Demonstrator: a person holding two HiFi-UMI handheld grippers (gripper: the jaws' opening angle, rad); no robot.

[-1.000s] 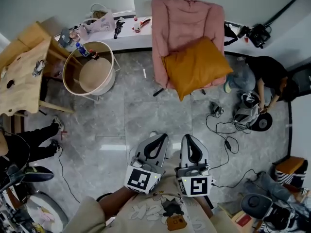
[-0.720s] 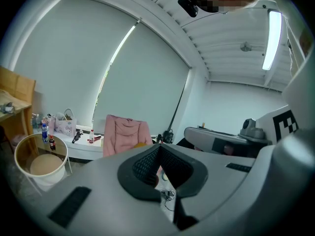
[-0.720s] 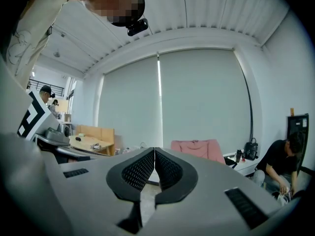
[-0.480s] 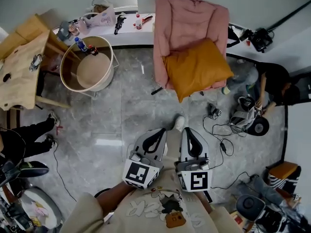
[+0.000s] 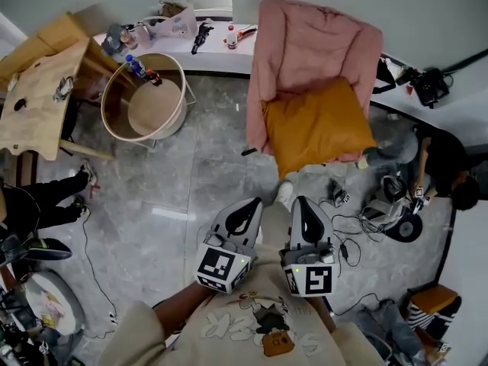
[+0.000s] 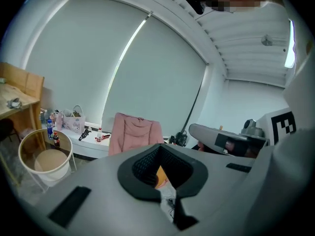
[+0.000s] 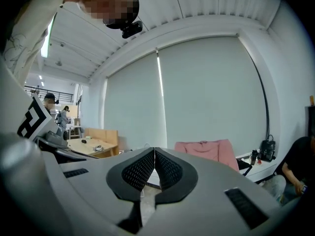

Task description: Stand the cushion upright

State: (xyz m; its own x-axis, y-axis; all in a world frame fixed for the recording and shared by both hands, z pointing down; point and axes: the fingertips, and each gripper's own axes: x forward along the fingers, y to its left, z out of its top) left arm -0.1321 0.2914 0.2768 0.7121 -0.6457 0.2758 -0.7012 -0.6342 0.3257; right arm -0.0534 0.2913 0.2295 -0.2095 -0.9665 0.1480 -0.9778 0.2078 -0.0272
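Landmark: pink armchair (image 5: 313,44), set against the far wall on a grey stone floor (image 5: 191,181).
Cushion (image 5: 316,124): mustard-orange, square; found lying on the armchair's seat, turned slightly askew, one corner hung past the seat's front edge; not stood upright.
Left gripper (image 5: 250,203): held in front of the armchair, well apart from it, aimed towards it; jaws brought together, nothing clamped; a sliver of the cushion was seen past them in the left gripper view.
Right gripper (image 5: 302,201): held just beside the left gripper, likewise in front of the armchair; jaws closed against each other, nothing held.
Round wooden tub (image 5: 145,105): stood to the armchair's left.
Wooden desk (image 5: 38,90): placed further left of the armchair, beyond the tub.
White sill (image 5: 206,48): run along the wall left of the armchair; bottles and a bag were set on it.
Person (image 5: 446,162): seated on the floor to the armchair's right, among cables.
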